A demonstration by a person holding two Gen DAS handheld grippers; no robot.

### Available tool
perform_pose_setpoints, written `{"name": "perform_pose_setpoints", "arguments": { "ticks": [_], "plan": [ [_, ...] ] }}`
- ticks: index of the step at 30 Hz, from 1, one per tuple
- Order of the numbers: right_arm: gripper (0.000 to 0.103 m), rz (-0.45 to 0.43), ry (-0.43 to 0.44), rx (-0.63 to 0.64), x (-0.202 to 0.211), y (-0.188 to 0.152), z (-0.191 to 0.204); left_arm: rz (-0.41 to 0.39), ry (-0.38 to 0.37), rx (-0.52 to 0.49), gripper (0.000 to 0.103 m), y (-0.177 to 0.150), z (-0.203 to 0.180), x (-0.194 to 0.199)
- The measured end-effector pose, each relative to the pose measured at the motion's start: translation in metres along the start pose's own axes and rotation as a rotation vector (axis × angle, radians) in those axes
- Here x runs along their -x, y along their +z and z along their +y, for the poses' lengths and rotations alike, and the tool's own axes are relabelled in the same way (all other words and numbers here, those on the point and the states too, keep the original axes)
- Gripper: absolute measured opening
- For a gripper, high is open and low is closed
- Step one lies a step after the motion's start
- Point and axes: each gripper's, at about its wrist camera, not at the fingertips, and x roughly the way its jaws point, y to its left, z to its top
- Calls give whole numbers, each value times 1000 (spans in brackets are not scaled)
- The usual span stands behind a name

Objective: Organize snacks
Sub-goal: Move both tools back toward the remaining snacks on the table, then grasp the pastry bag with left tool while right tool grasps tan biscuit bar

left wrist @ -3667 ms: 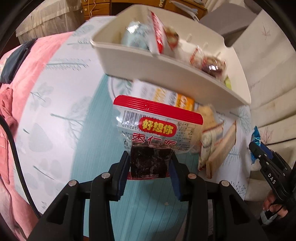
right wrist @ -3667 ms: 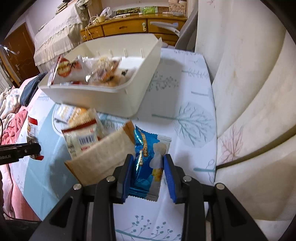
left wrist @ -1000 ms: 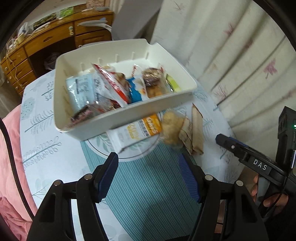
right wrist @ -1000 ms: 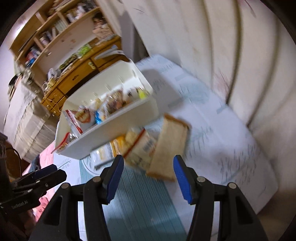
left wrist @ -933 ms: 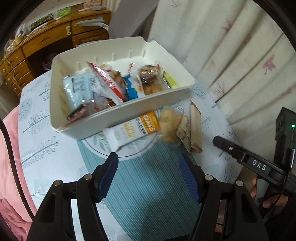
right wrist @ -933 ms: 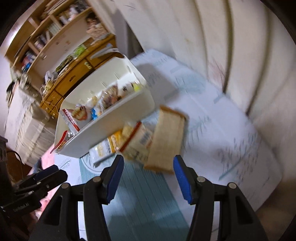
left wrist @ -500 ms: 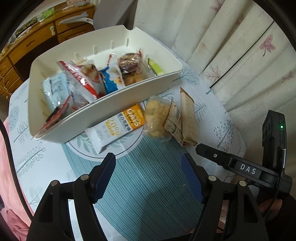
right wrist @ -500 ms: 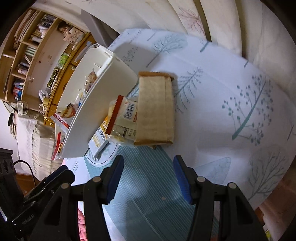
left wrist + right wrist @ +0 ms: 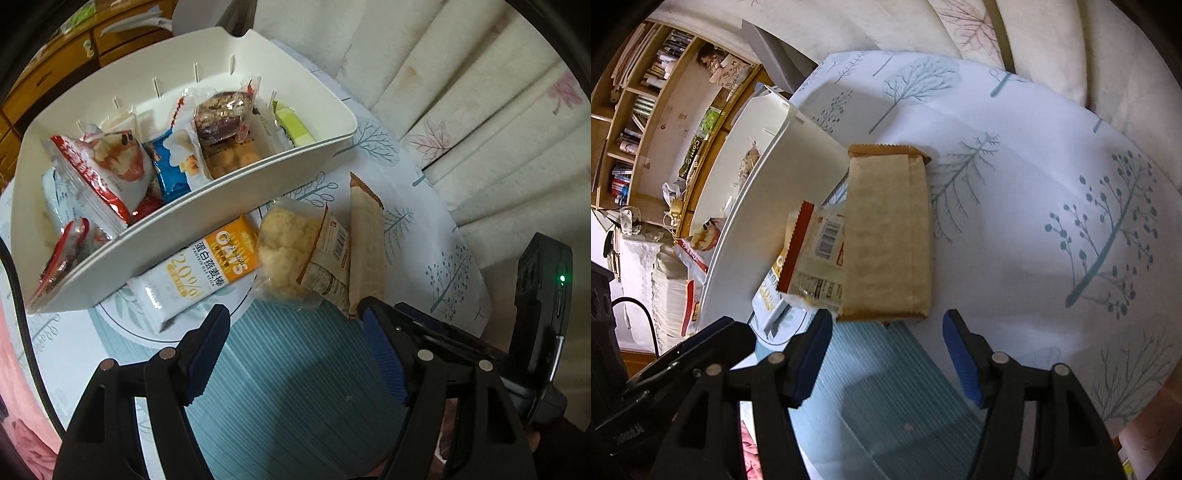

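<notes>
Tan packet (image 9: 886, 236) just ahead of the gaping right tool (image 9: 884, 330)

White bin (image 9: 207, 214), tan packet (image 9: 886, 236) – tree-print cloth (image 9: 1052, 192), teal-striped mat (image 9: 295, 387)

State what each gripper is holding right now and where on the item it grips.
Nothing is held. The left gripper and the right gripper are both open, with only tablecloth between their fingers; the brown packet lies just ahead of the right one.
</notes>
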Motion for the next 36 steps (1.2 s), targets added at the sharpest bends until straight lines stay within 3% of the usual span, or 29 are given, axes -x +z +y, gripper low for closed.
{"name": "perform_pose_setpoints", "arguments": {
  "ticks": [19, 23, 36],
  "plan": [
    [65, 74, -122, 130, -27, 37, 10, 55, 20, 271, 73, 6, 20, -26],
    [56, 81, -144, 164, -27, 40, 11, 61, 9, 298, 73, 4, 17, -29],
    [55, 172, -139, 282, -19, 57, -6, 70, -3, 476, 73, -1, -7, -45]
  ]
}}
